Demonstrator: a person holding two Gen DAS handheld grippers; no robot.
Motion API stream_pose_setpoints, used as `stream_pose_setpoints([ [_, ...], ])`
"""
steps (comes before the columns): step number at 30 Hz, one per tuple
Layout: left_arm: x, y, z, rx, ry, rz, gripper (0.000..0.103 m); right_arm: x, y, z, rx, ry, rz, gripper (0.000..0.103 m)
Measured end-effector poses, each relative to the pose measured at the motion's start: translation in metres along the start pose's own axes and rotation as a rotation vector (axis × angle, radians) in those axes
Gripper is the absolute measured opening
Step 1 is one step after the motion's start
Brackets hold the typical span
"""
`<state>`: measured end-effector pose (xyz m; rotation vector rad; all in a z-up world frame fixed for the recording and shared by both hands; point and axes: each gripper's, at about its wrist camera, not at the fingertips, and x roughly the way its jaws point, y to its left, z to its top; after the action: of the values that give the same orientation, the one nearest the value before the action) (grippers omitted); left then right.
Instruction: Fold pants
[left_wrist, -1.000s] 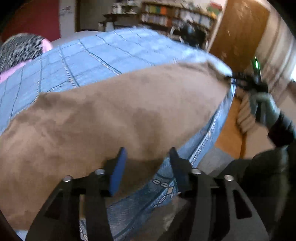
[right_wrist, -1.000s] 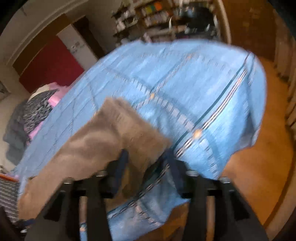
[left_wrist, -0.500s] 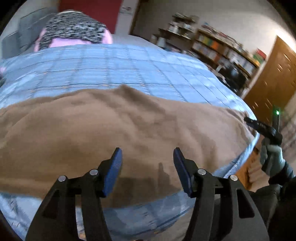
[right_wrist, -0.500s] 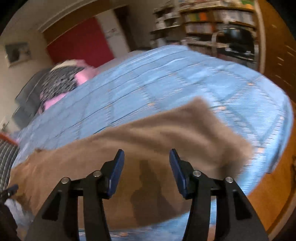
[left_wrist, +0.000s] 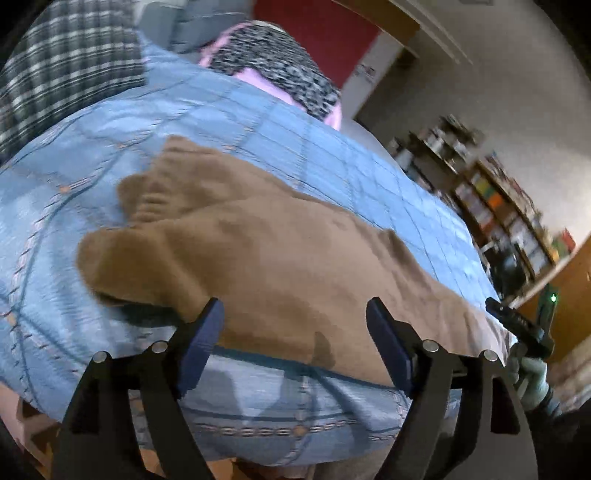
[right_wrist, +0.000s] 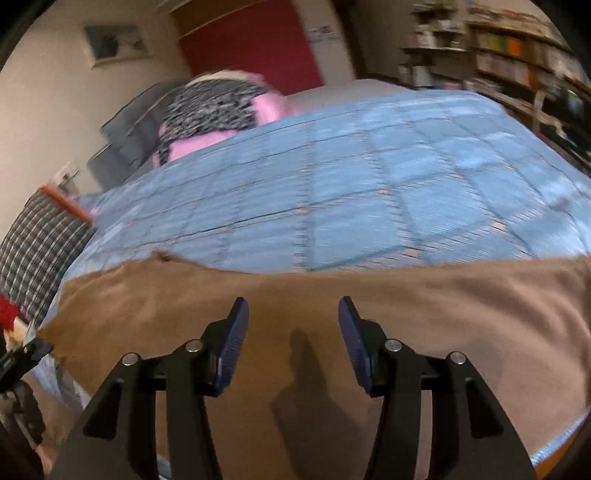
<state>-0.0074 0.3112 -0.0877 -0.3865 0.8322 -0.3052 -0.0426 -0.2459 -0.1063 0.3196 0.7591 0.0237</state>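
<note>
The brown pants (left_wrist: 280, 258) lie flat across the blue bedspread (left_wrist: 332, 166), waistband toward ten o'clock. The left gripper (left_wrist: 295, 336), jaws just widened, and the right gripper (right_wrist: 291, 336) both hover empty, fingers apart, likely lining up the next fold.

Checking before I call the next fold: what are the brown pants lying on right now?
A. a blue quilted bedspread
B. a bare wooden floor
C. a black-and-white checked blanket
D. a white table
A: in both wrist views the brown pants lie spread flat on the blue quilted bedspread, which shows around their edges.
</note>
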Motion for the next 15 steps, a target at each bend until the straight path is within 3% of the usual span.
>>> stream_pose_setpoints([
  [6, -0.006, 0.040, 0.002, -0.132, -0.011, -0.065, 0.081, 0.035, 0.100, 0.011, -0.184, 0.052, 0.137, 0.052],
  [15, -0.020, 0.074, 0.000, -0.265, -0.058, -0.073, 0.087, 0.071, 0.180, 0.013, -0.296, 0.125, 0.228, 0.052],
])
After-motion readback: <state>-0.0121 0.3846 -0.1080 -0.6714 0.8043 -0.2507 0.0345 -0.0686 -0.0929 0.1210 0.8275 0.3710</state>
